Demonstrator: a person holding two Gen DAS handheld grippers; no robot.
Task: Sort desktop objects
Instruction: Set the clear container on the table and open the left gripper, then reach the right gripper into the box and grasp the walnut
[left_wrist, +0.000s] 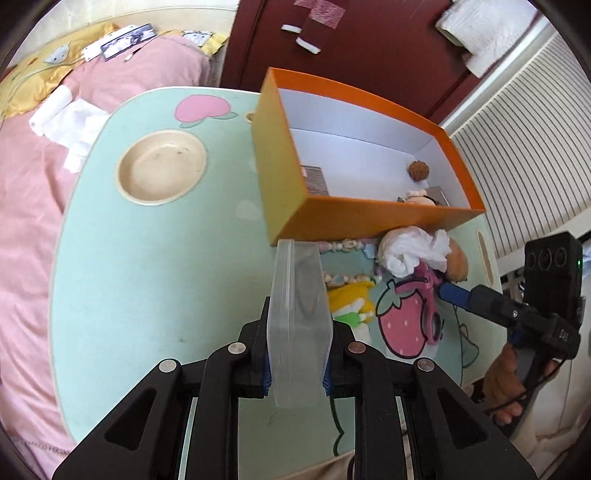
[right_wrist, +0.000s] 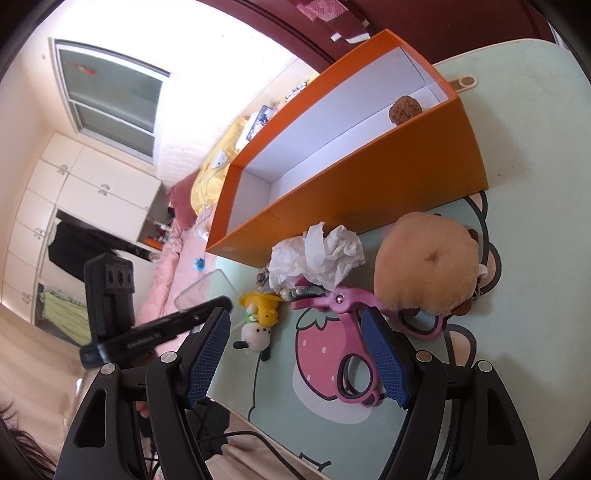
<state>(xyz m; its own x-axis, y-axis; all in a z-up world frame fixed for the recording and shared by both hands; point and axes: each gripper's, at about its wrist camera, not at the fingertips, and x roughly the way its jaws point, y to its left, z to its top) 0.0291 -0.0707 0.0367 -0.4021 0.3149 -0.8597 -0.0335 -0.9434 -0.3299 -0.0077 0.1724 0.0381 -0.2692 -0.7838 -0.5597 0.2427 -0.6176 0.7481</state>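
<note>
A clear plastic case (left_wrist: 298, 325) is pinched between the pads of the left gripper (left_wrist: 297, 373) at lower centre of the left wrist view, its long axis running up the frame from the jaws toward the orange box (left_wrist: 284, 177). The case's far end is seen just short of the box's near corner, above the mint-green table (left_wrist: 147, 266). In the right wrist view, the right gripper (right_wrist: 295, 354) is held spread with nothing between its blue pads, low in the frame. Pink scissors (right_wrist: 343, 332) are seen lying just beyond its right pad, blades pointed left, beside a crumpled tissue (right_wrist: 317, 254), a tan plush toy (right_wrist: 424, 262) and a small yellow-and-white figure (right_wrist: 258, 325).
</note>
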